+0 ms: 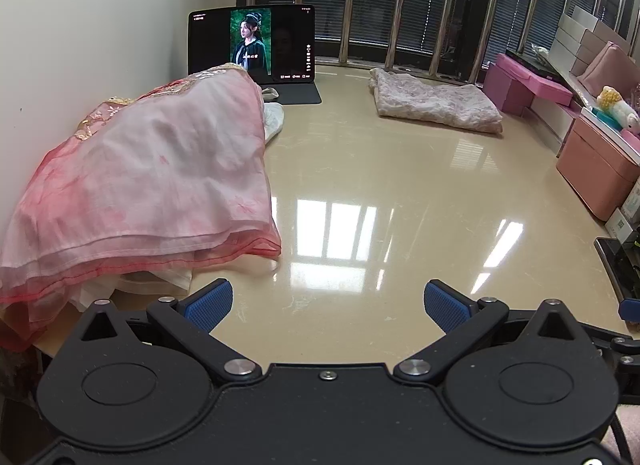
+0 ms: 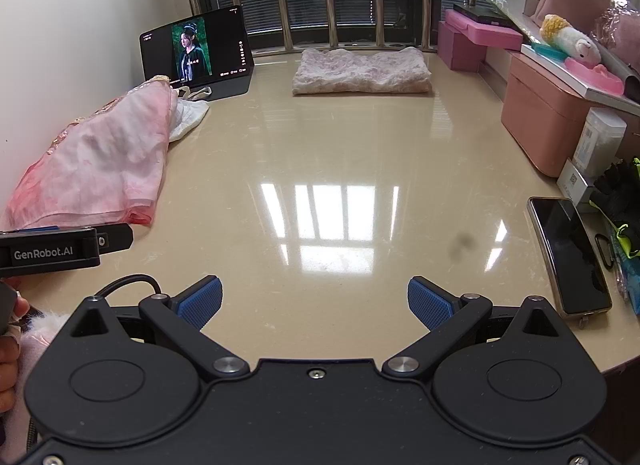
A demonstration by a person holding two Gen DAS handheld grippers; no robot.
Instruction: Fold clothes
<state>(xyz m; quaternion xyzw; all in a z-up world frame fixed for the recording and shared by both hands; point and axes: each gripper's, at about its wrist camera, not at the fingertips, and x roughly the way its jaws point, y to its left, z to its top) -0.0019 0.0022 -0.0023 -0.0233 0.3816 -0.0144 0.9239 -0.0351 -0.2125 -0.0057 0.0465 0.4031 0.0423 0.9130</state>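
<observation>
A heap of pink and white sheer clothes [image 1: 152, 169] lies along the left side of the beige table [image 1: 360, 185], also in the right wrist view [image 2: 100, 161]. A folded pale floral garment [image 1: 436, 101] lies at the far side near the window, also in the right wrist view [image 2: 360, 71]. My left gripper [image 1: 328, 305] is open and empty just right of the heap's near edge. My right gripper [image 2: 314, 299] is open and empty over the bare table front. The left gripper's body [image 2: 60, 247] shows at the left in the right wrist view.
A tablet [image 1: 252, 45] playing video stands at the back left. Pink boxes [image 2: 548, 113], a plush toy [image 2: 570, 39] and a shelf line the right side. A phone [image 2: 568, 255] lies at the right front edge. A wall runs on the left.
</observation>
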